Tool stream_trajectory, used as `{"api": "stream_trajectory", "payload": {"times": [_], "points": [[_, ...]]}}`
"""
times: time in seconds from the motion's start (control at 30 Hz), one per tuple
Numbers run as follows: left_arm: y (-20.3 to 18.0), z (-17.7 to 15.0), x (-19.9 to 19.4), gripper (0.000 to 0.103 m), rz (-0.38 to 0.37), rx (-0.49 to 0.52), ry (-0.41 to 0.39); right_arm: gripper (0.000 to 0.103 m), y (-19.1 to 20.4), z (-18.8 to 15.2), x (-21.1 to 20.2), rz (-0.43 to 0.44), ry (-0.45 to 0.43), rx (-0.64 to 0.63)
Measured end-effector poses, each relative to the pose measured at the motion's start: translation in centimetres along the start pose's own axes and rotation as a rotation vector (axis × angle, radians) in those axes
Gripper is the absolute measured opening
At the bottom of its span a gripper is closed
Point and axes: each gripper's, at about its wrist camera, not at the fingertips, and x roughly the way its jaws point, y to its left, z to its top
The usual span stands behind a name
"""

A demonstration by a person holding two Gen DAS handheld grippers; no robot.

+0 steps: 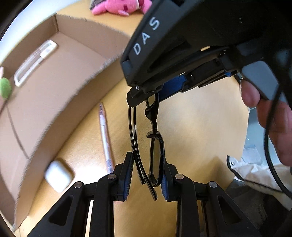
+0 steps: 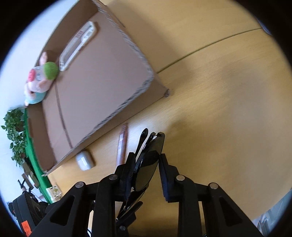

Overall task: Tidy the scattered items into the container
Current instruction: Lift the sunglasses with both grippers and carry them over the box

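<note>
Together, both grippers clamp one pair of black glasses [image 1: 155, 151] above the wooden tabletop [image 1: 200, 127].

Nearest, the left gripper [image 1: 147, 177] pinches the folded frame between its blue pads, and the right gripper [image 2: 145, 173] grips the other end, its dark lens [image 2: 147, 173] sitting between the fingers; in the left view it [image 1: 144, 94] shows from outside, a hand [image 1: 270, 116] on its handle. Below, on the tabletop, a pen [image 1: 105, 138] and a white earbud case [image 1: 58, 176] lie just beside the near wall of the cardboard box [image 1: 87, 76]. Inside the box, a clear toothbrush case [image 2: 78, 45] rests near the far corner beside a pink plush toy [image 2: 41, 80]. Farther off, another pink plush [image 1: 120, 7] lies at the tabletop's far edge.
</note>
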Motion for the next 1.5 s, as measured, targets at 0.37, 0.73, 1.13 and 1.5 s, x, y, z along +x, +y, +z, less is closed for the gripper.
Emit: {"api": "stream_trajectory", "payload": {"times": [0.37, 0.73, 1.13, 1.5], "points": [[6.4, -0.3, -9.8, 0.028, 0.182, -0.1, -0.173, 0.024, 8.7, -0.1, -6.2, 0.091, -0.092, -0.143], [11.8, -1.5, -16.3, 0.028, 0.333, -0.306, -0.302, 0.021, 21.5, 2.0, -7.4, 0.113, -0.116, -0.379], [20.3, -5.1, -17.3, 0.028, 0.376, -0.473, -0.297, 0.02, 31.2, 3.2, -2.1, 0.101, -0.032, -0.503], [26.8, -7.2, -14.1, 0.028, 0.308, -0.621, -0.223, 0.019, 35.5, 5.2, 6.0, 0.056, 0.091, -0.508]]}}
